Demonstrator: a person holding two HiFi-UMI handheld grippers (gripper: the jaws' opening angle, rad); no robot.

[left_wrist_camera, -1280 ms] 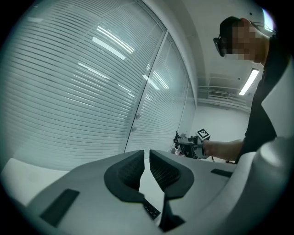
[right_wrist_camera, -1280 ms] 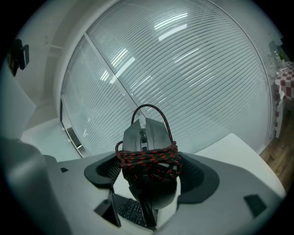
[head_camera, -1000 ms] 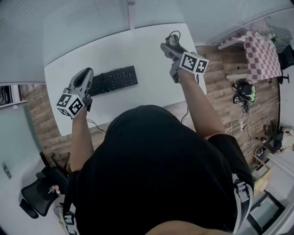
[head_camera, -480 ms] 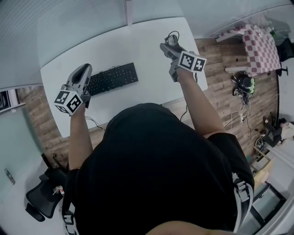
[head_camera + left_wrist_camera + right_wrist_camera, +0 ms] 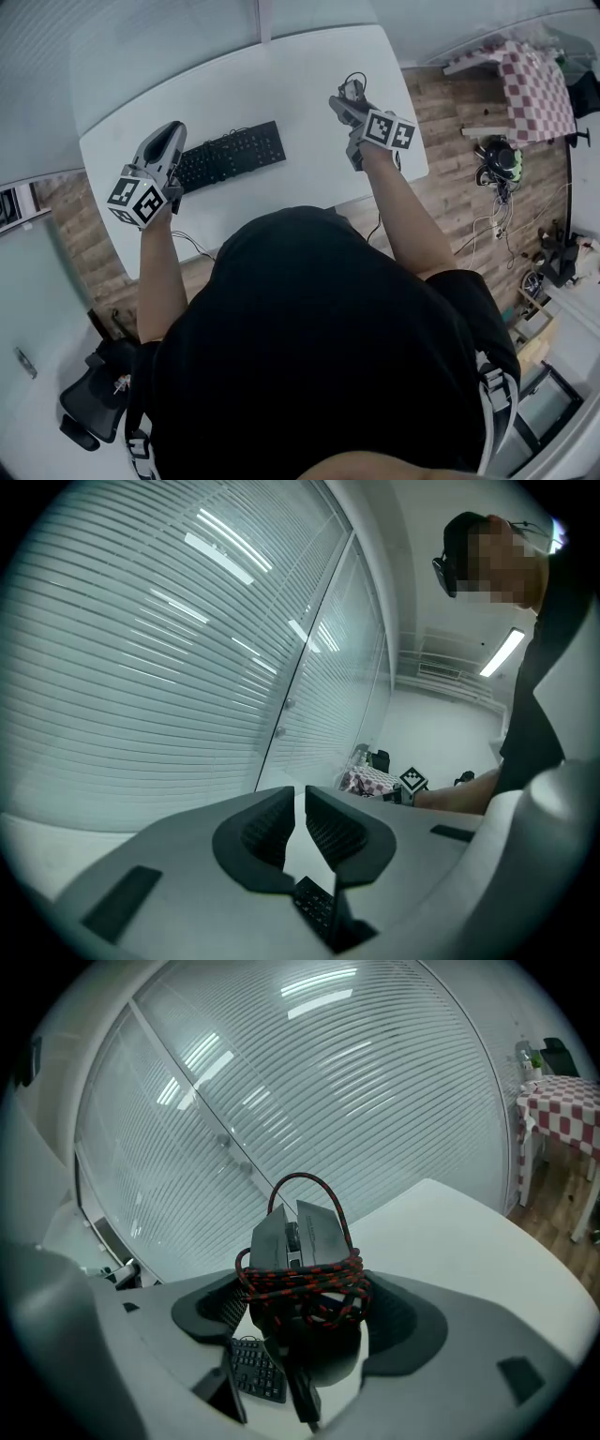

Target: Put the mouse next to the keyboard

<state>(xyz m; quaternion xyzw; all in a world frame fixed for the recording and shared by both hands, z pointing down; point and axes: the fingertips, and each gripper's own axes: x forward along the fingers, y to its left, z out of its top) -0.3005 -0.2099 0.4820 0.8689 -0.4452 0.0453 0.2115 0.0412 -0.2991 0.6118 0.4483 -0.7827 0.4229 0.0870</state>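
Note:
A black keyboard point(image 5: 230, 155) lies on the white table point(image 5: 281, 84), left of its middle. My right gripper point(image 5: 348, 99) hovers over the table's right part, shut on a dark mouse point(image 5: 352, 89). In the right gripper view the mouse point(image 5: 300, 1237) sits between the jaws with its red-and-black braided cable point(image 5: 305, 1283) wound round it, and the keyboard point(image 5: 258, 1368) shows below. My left gripper point(image 5: 172, 133) is at the keyboard's left end. Its jaws point(image 5: 300, 822) are shut with nothing between them, and a corner of the keyboard point(image 5: 314, 904) shows beneath.
A glass wall with blinds point(image 5: 309, 1082) runs behind the table. On the wooden floor to the right stand a red-checked table point(image 5: 536, 94) and a tangle of cables and gear point(image 5: 497, 178). A black office chair point(image 5: 89, 412) is at the lower left.
The head view has shifted a little. Both grippers keep about the same places over the table, and the right one still holds the mouse.

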